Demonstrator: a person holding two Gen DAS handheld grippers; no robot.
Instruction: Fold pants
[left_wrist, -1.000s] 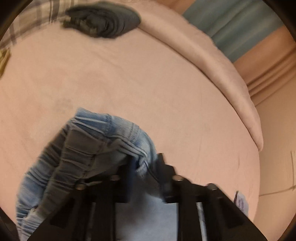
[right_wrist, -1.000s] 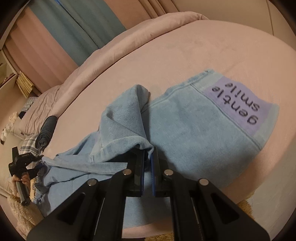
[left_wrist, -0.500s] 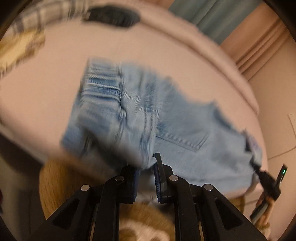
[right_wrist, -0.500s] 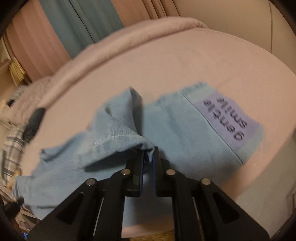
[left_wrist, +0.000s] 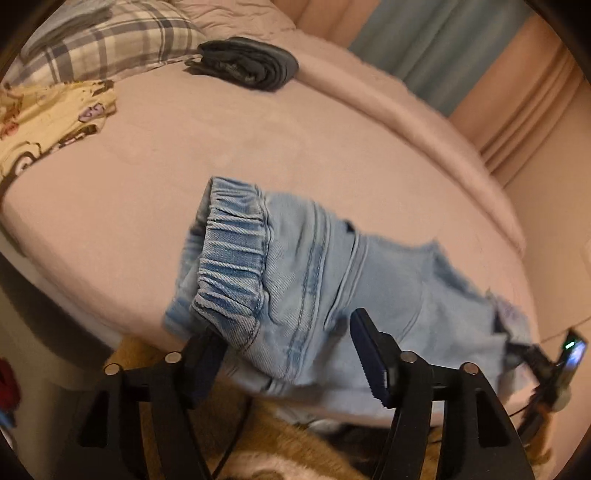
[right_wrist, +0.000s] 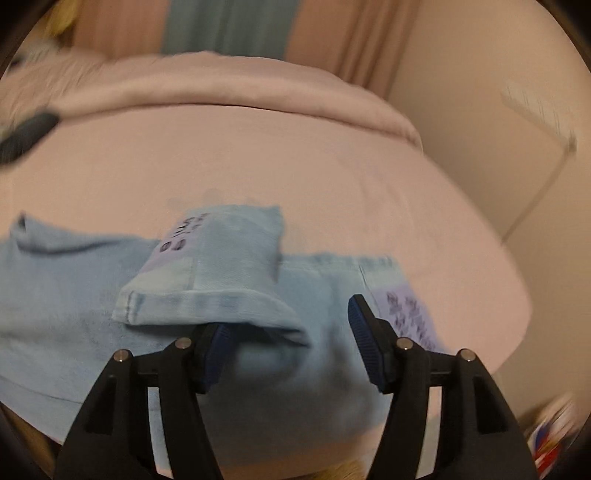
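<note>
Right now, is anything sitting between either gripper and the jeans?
Nothing visible. The jeans lie right at the open left gripper, and the open right gripper sits at their folded hem.

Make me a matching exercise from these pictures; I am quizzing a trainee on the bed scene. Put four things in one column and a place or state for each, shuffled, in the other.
Things:
1. jeans
2. dark folded garment
3. plaid pillow
4. left gripper

Places or states:
A. open, holding nothing
B. at the head of the bed, far left corner of the left wrist view
C. spread along the near edge of the bed, elastic waistband turned over
D. lying far back on the bed, just right of the pillow

Pairs: 1-C, 2-D, 3-B, 4-A
</note>
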